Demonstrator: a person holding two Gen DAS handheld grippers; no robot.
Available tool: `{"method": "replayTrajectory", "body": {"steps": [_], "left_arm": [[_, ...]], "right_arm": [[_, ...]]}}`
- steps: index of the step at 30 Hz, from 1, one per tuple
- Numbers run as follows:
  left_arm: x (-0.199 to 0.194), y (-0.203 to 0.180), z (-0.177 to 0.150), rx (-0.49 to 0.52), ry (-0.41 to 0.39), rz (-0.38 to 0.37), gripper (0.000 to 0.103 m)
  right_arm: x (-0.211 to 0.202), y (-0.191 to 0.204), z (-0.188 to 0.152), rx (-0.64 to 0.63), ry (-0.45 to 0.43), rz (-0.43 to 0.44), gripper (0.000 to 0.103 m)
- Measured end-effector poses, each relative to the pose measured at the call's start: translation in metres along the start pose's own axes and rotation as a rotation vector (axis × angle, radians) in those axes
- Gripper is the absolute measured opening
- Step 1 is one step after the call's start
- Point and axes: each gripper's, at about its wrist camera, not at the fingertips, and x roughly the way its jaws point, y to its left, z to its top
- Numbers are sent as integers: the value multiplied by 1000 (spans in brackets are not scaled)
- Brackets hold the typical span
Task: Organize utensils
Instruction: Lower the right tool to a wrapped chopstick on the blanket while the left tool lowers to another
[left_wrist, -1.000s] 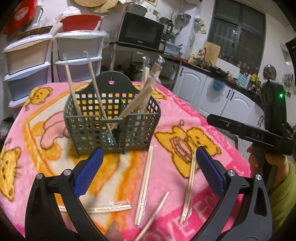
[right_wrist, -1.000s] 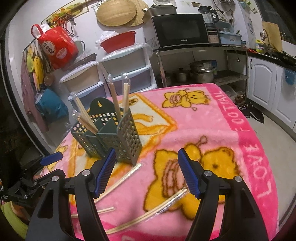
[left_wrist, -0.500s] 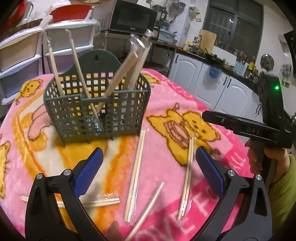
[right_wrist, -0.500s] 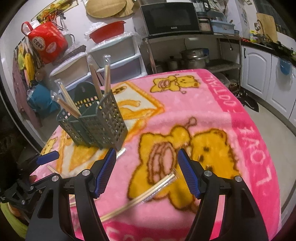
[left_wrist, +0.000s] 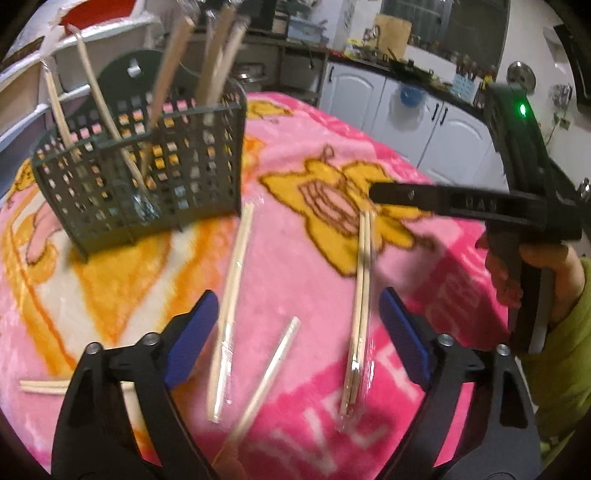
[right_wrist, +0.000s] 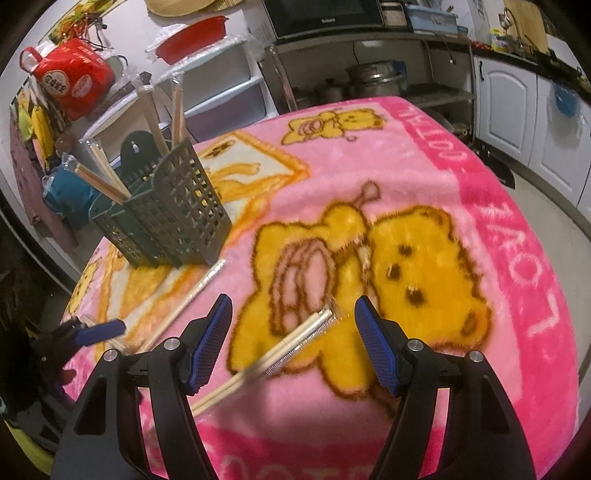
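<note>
A dark green mesh utensil basket (left_wrist: 140, 177) stands on the pink bear blanket and holds several upright chopsticks. Loose chopsticks lie in front of it: a wrapped pair (left_wrist: 231, 302), a single stick (left_wrist: 273, 365), another wrapped pair (left_wrist: 360, 306) and a pair at the left edge (left_wrist: 40, 387). My left gripper (left_wrist: 297, 299) hovers low over the middle ones, its jaws closing, its pads touching nothing. My right gripper (right_wrist: 292, 301) is open just above a wrapped pair (right_wrist: 295, 339) that lies slanted between its fingers. The basket (right_wrist: 173, 218) is to its upper left.
The blanket (right_wrist: 480, 184) drapes over a round table whose edge drops away at the right. The right gripper's side (left_wrist: 373, 194) and a person's hand (left_wrist: 532, 269) are at the left view's right. Drawers, a shelf with a microwave, and white cabinets stand beyond.
Both grippers have sunk closer to the blanket and tipped further down. The left jaws have narrowed. The loose chopsticks now lie nearer to both pairs of fingers.
</note>
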Motion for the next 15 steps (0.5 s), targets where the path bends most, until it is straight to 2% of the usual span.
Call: {"method": "replayTrajectory", "body": {"steps": [6, 11, 13, 15], "left_arm": [[13, 3, -6, -11, 60, 2, 61], [23, 6, -5, -19, 101, -11, 49], [27, 6, -6, -22, 117, -15, 48], [29, 5, -5, -19, 120, -17, 44]], "right_arm": [[10, -3, -5, 10, 42, 1, 66], [21, -5, -8, 21, 86, 9, 52], [26, -6, -10, 35, 104, 17, 51], [30, -10, -11, 57, 118, 15, 51]]}}
